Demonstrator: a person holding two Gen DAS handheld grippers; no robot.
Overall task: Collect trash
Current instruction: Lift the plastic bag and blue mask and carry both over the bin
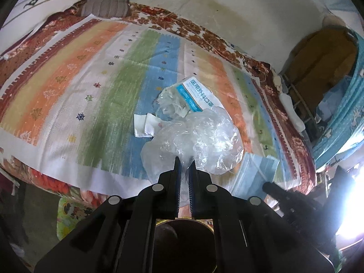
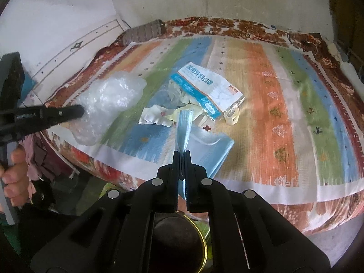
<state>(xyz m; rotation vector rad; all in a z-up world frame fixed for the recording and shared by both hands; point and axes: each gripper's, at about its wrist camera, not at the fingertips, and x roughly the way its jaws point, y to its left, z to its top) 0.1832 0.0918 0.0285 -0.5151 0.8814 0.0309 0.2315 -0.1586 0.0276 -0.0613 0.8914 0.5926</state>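
My left gripper is shut on a crumpled clear plastic bag, also seen in the right wrist view. My right gripper is shut on a light blue face mask, which also shows in the left wrist view. A blue and white mask package lies on the striped bed cover, with torn white paper scraps and clear wrapping beside it. The package and a white paper scrap also show in the left wrist view.
A striped grey pillow lies at the head of the bed. A floral blanket edges the bed. A cluttered shelf with blue cloth stands to the right. The left gripper's body crosses the right wrist view.
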